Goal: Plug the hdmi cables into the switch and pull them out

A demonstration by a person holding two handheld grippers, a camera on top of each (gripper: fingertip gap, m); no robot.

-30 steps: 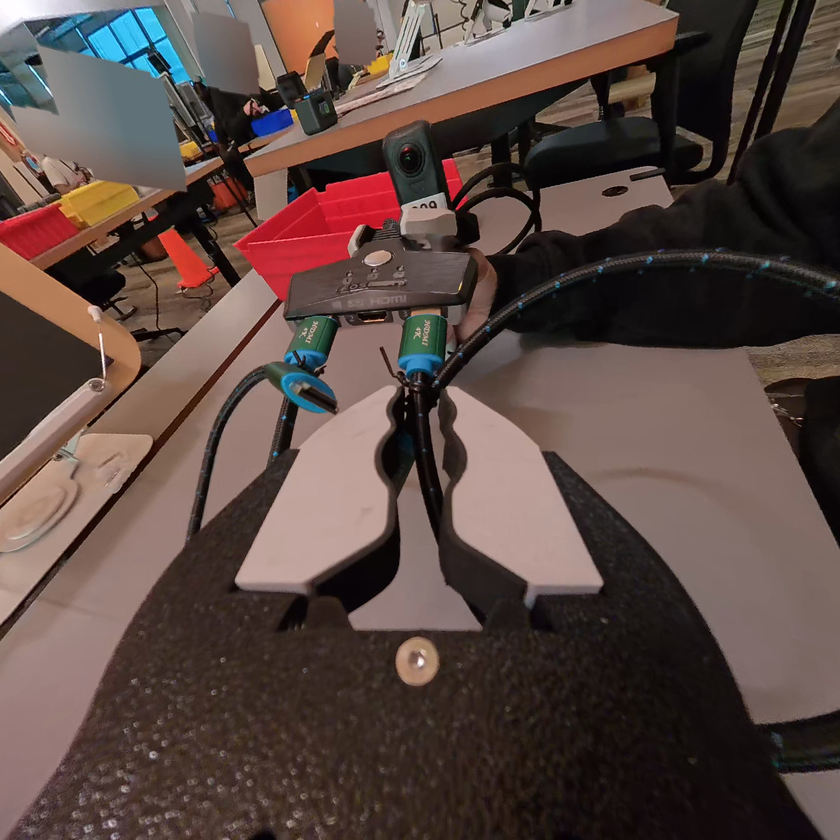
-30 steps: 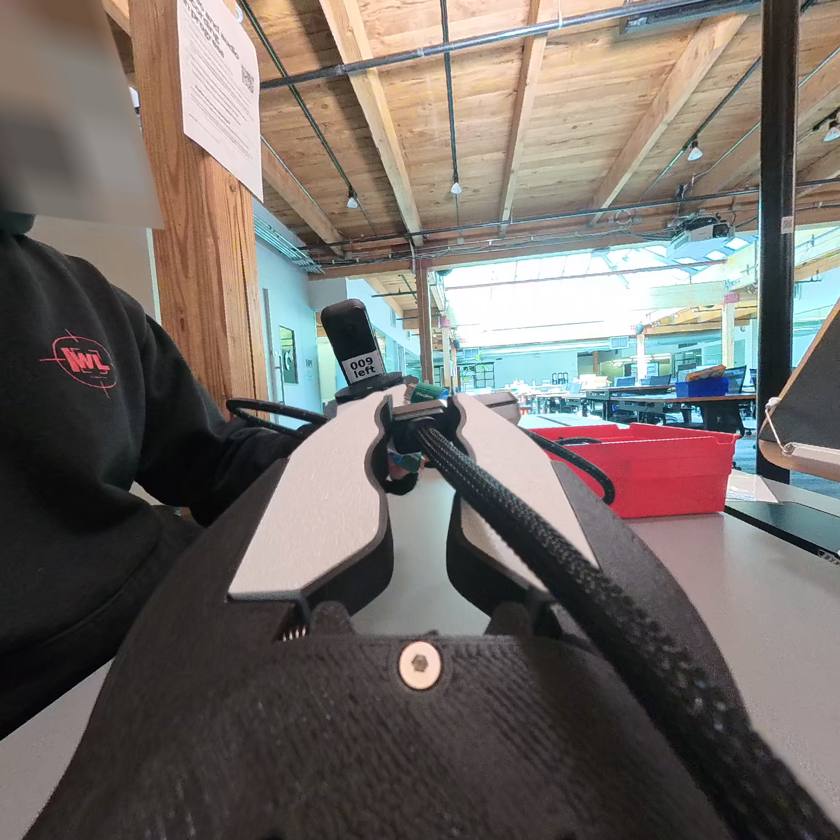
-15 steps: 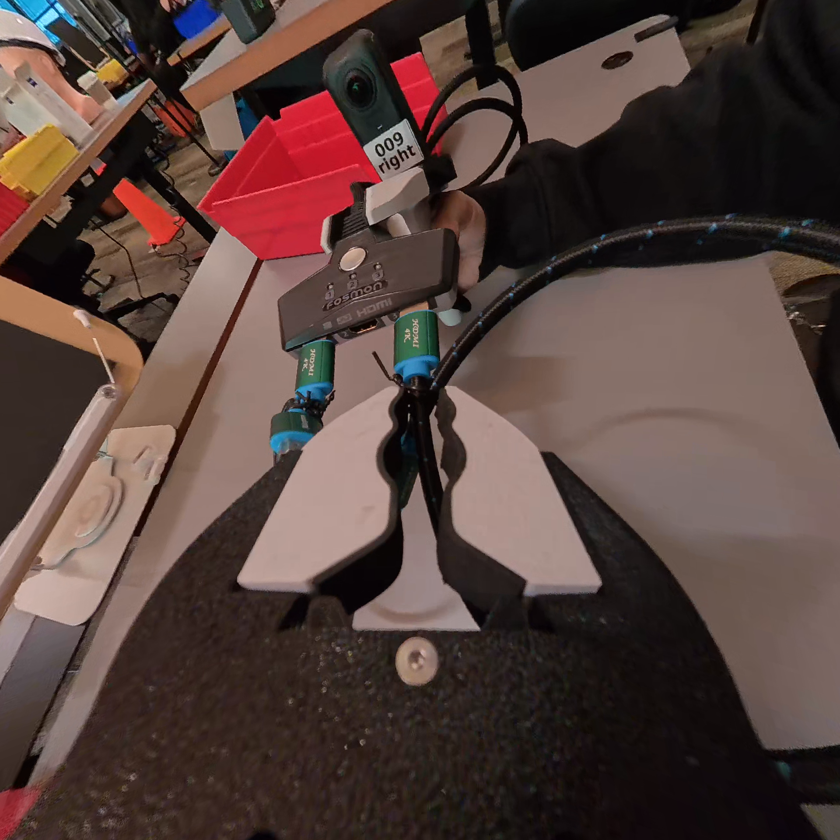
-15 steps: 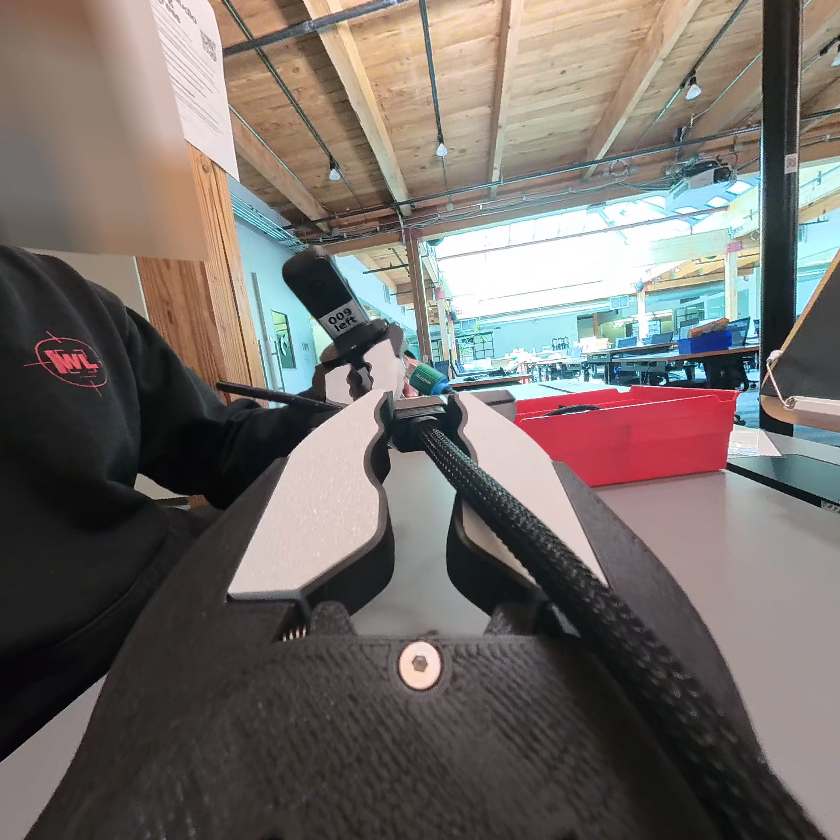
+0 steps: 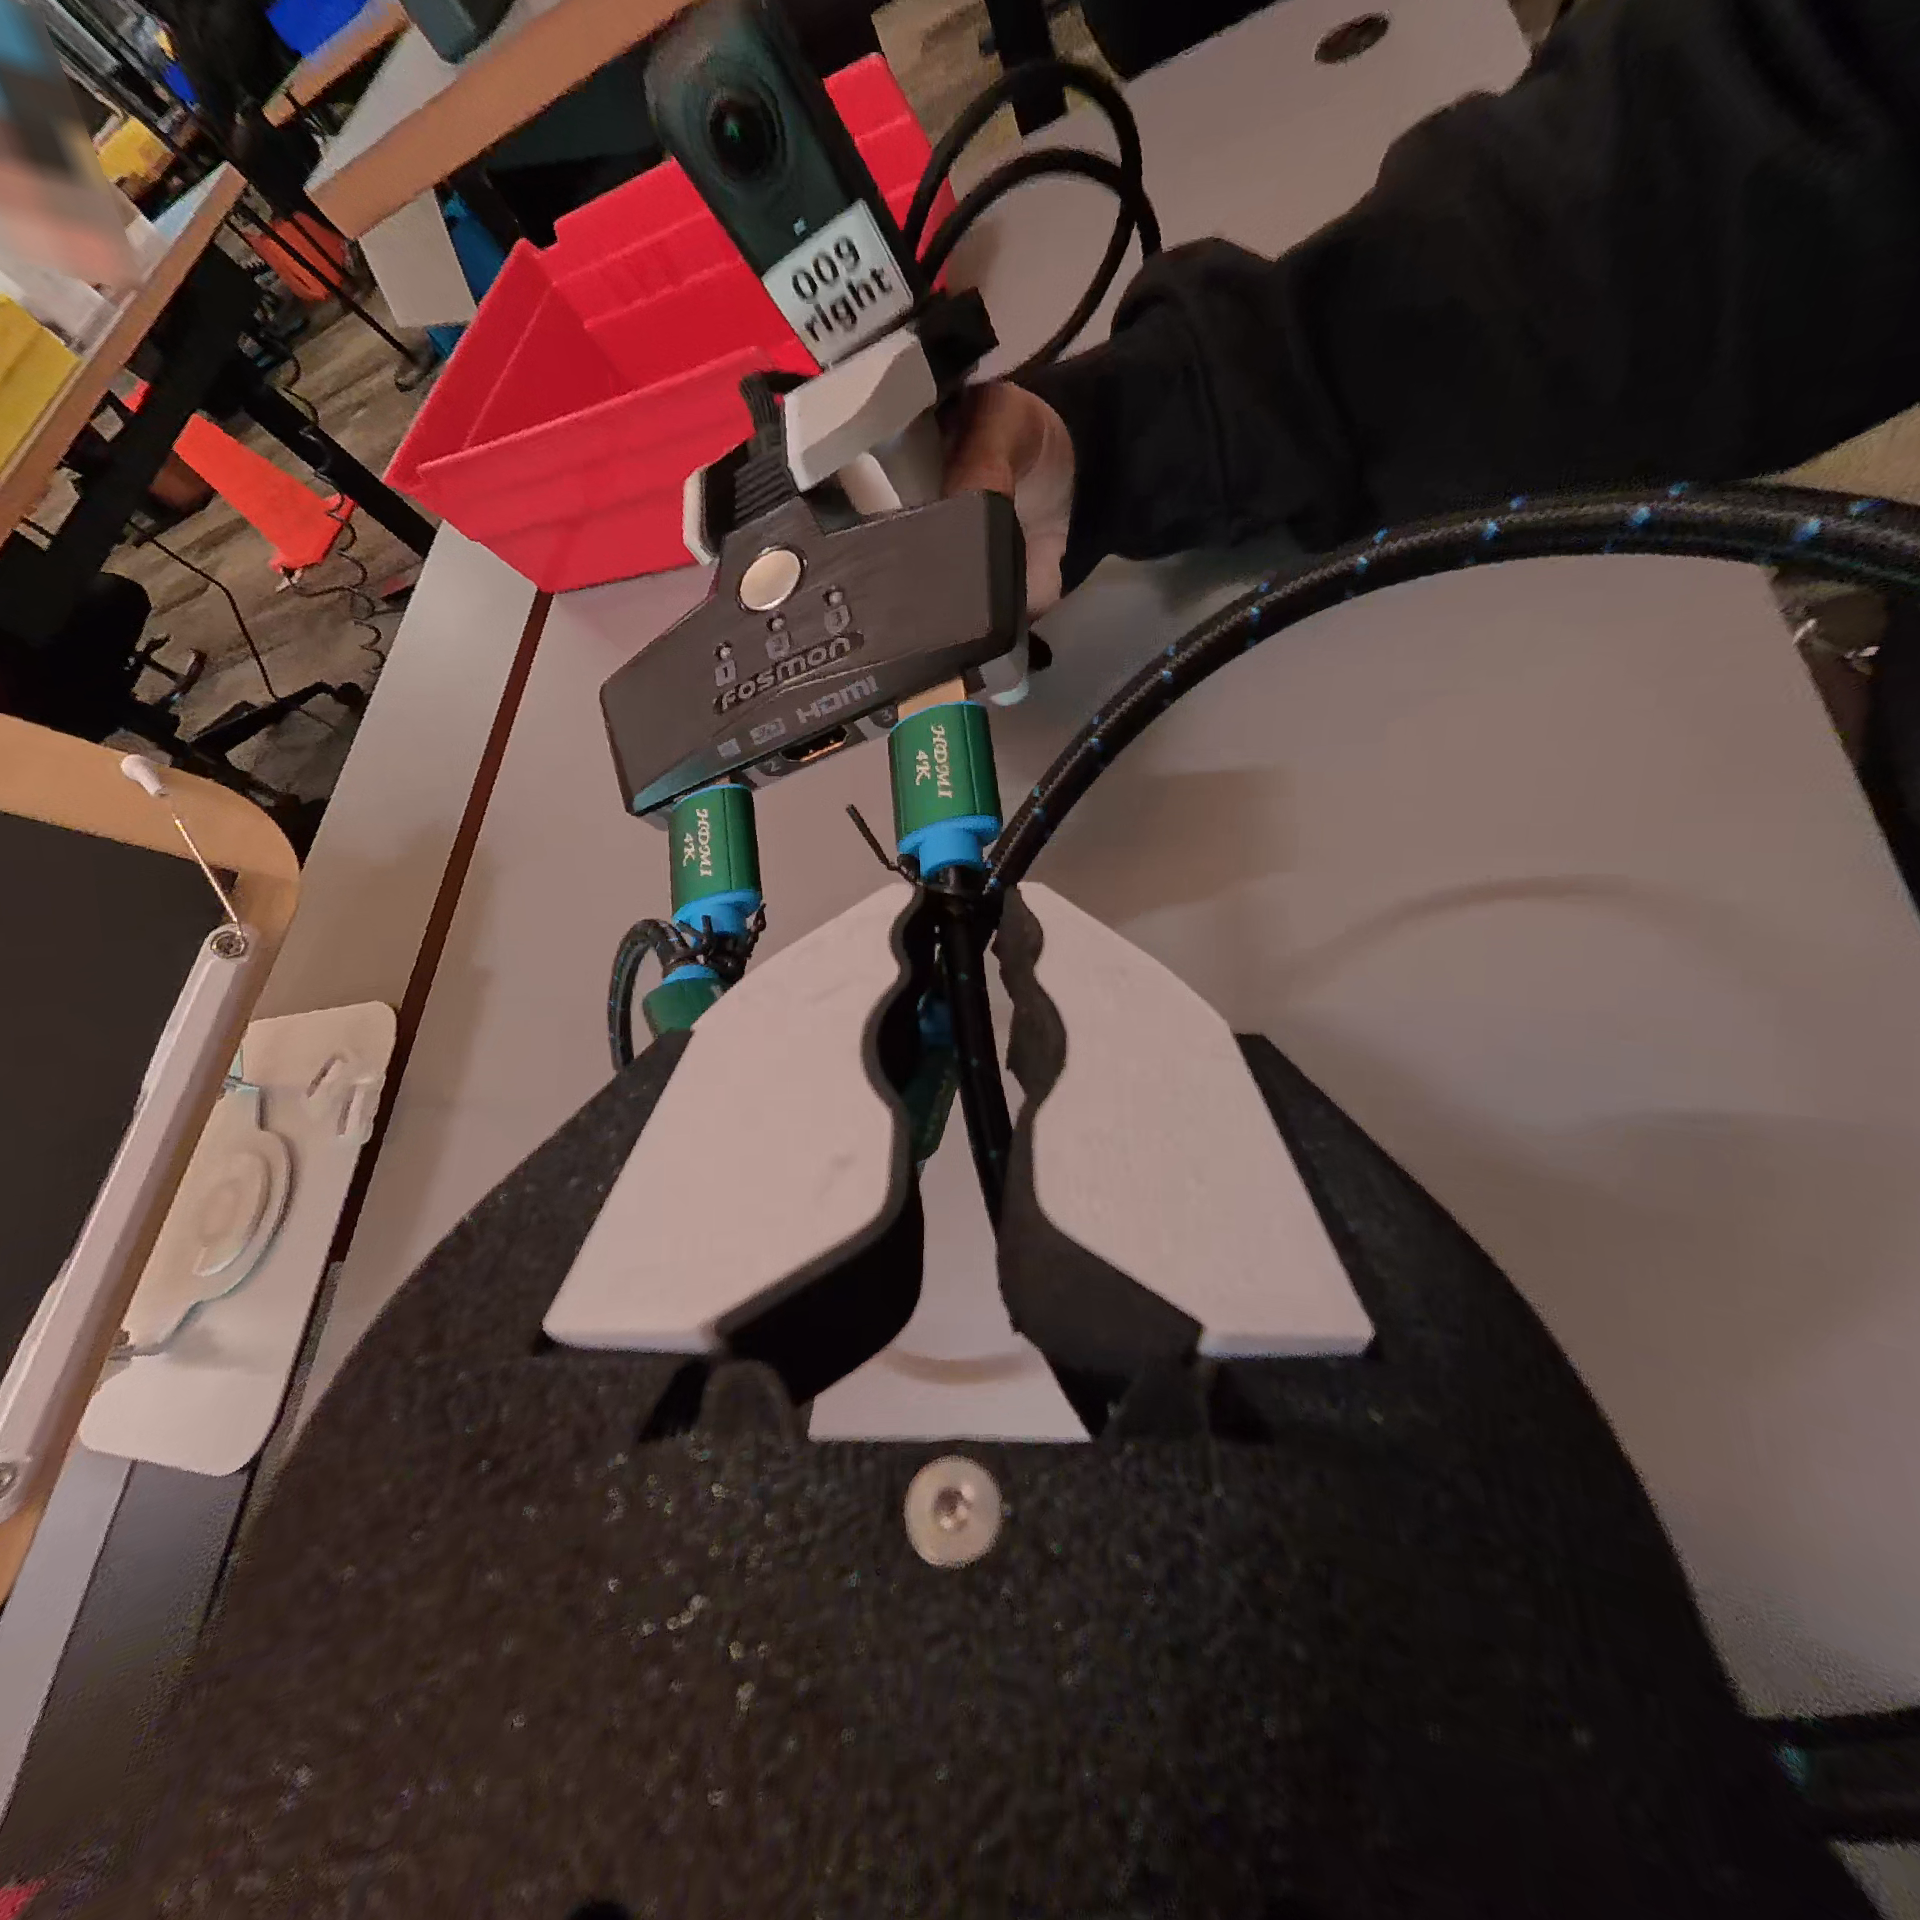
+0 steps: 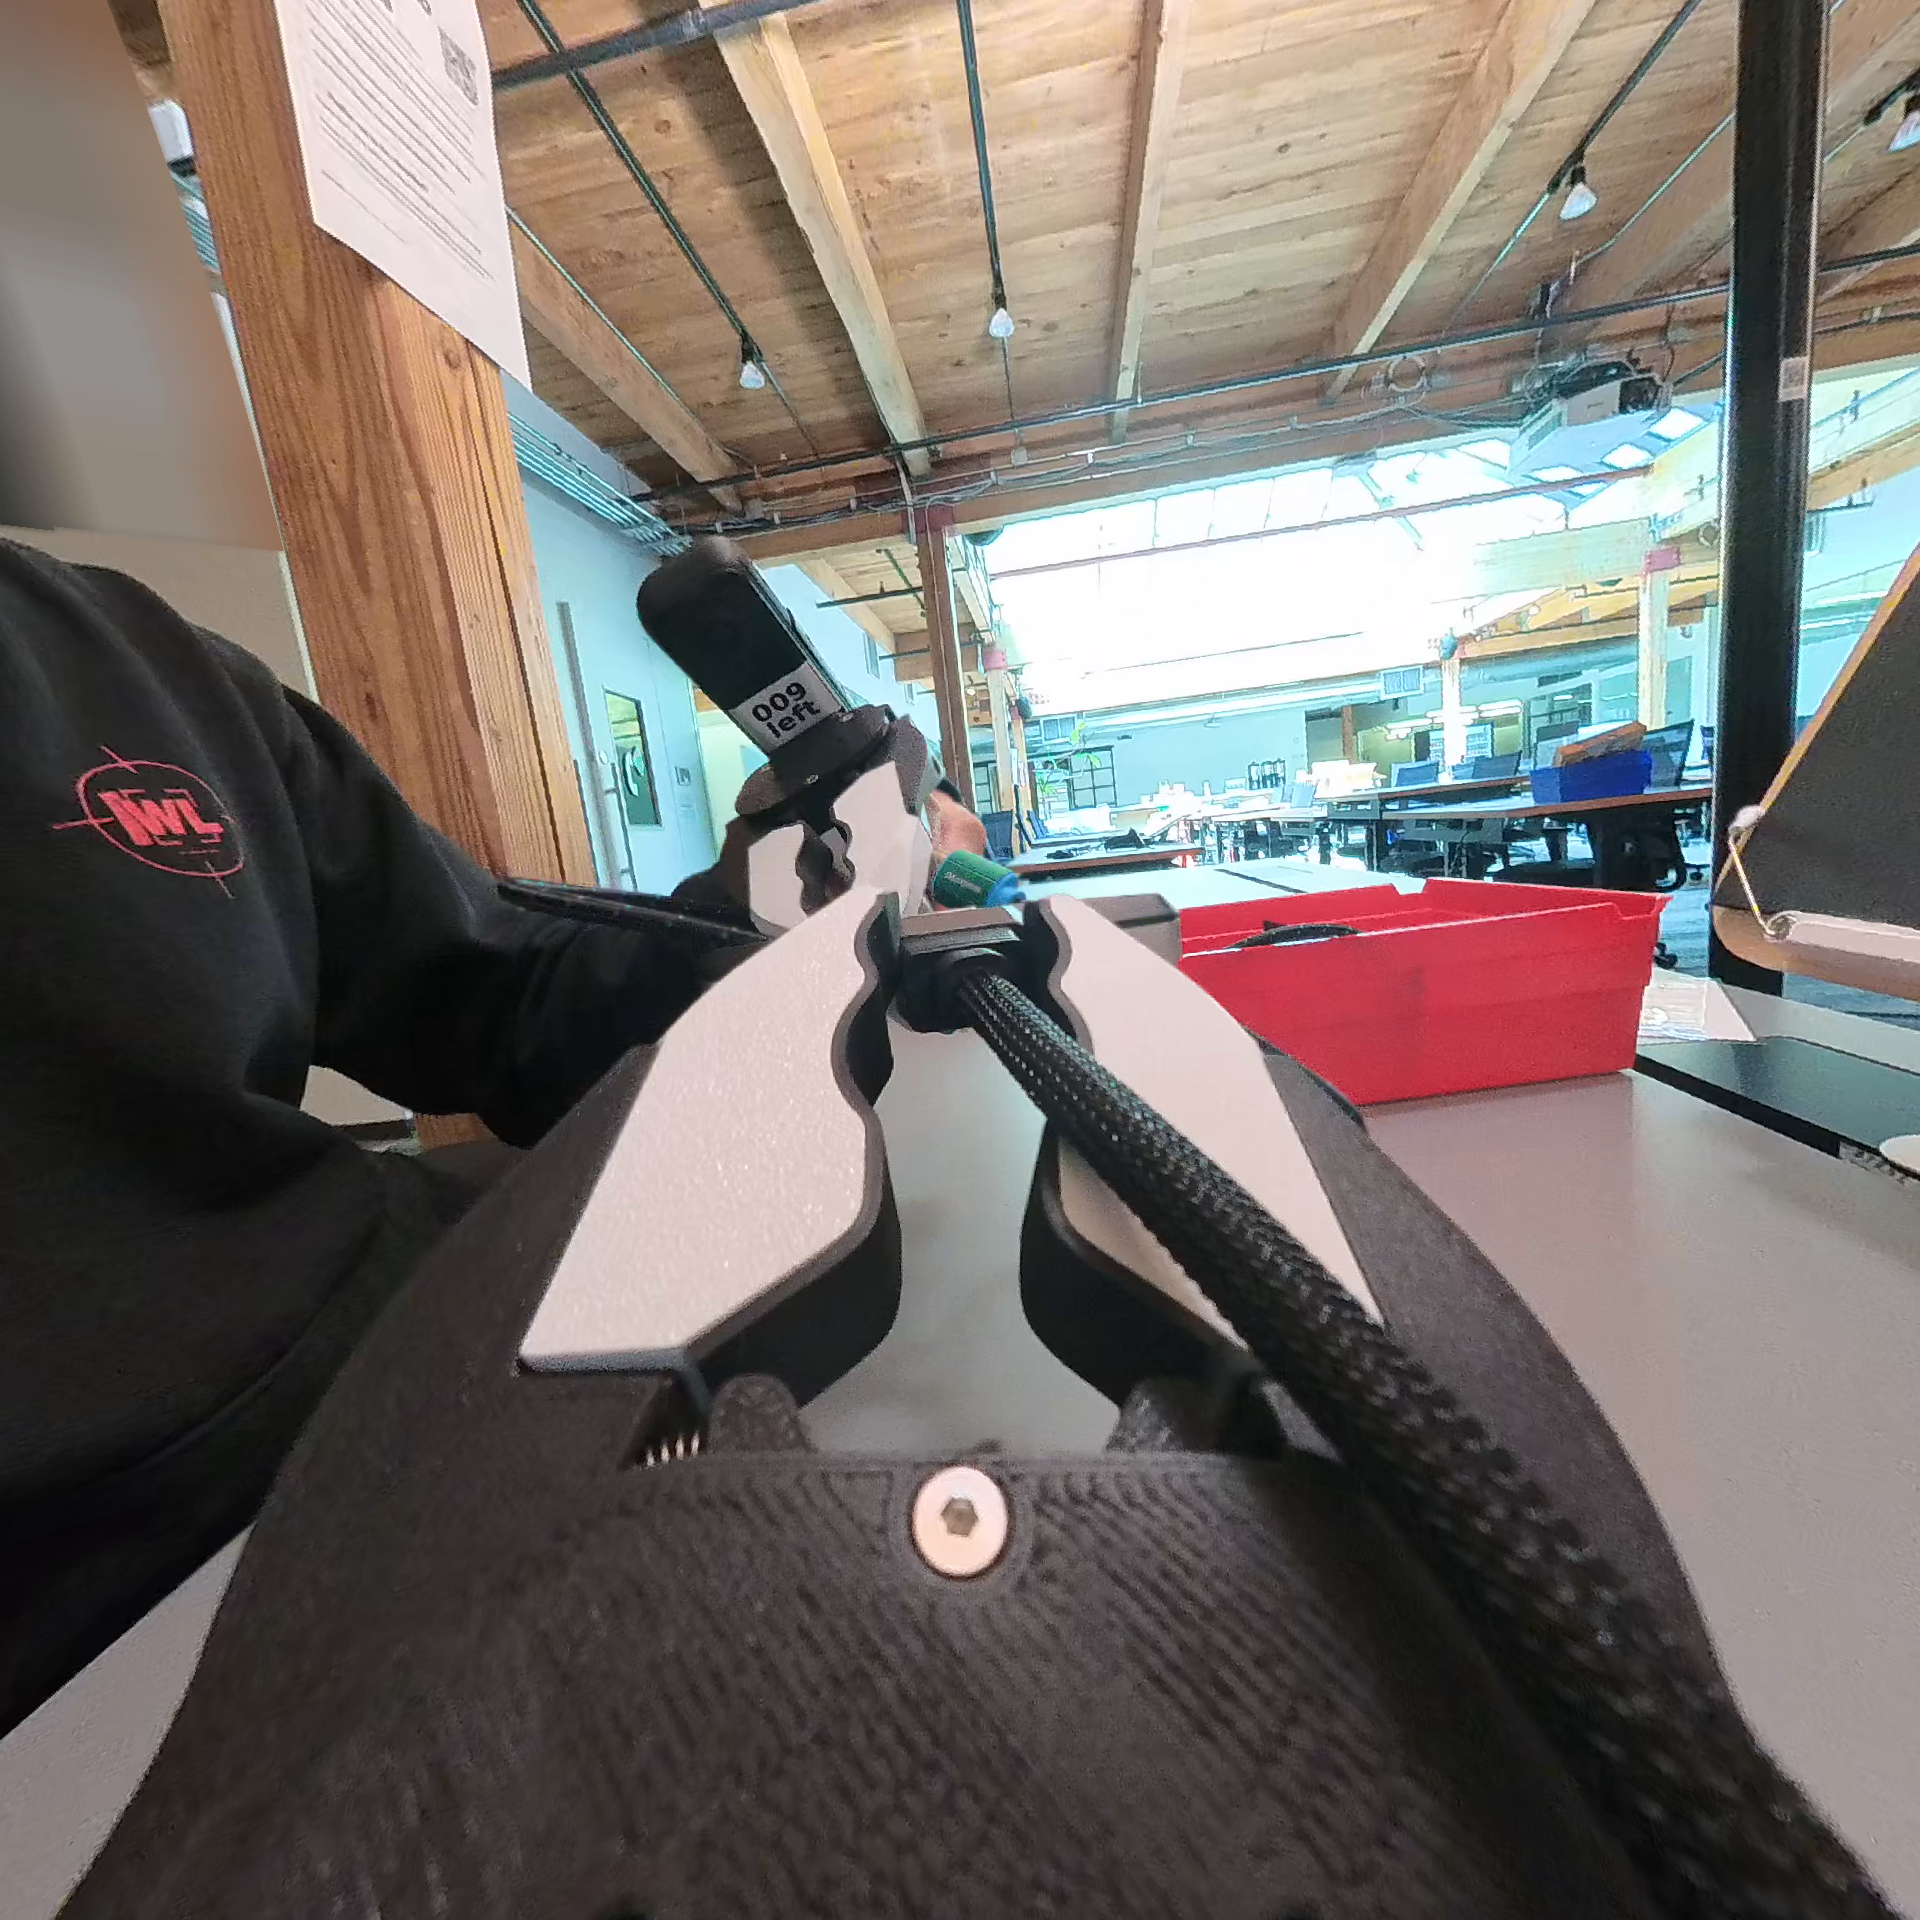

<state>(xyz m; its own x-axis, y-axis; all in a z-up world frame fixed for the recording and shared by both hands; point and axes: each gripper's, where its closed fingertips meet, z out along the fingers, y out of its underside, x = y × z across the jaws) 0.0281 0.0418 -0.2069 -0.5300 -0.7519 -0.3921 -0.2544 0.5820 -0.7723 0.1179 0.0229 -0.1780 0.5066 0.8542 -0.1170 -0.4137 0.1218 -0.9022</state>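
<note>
The switch (image 5: 821,665) is steadied by the right gripper (image 6: 961,940), clamped on its cord; a plugged cable (image 5: 971,997) is pinched by the left gripper (image 5: 956,914) for pulling.

1. The pale grey, smooth-topped worktop (image 5: 1507,1018) runs away from the camera in the left wrist view, with a dark seam along its left edge.
2. A red plastic bin (image 5: 582,416) with open top stands on the worktop at its far left end; in the right wrist view the same bin (image 6: 1455,997) stands right of centre, and something dark lies inside it.
3. A faint curved mark shows on the bare worktop surface to the right.
4. Beside the worktop on the left lies a flat white plate (image 5: 239,1226) with a round raised boss.
5. A small round hole (image 5: 1345,18) shows in the worktop's far end.
</note>
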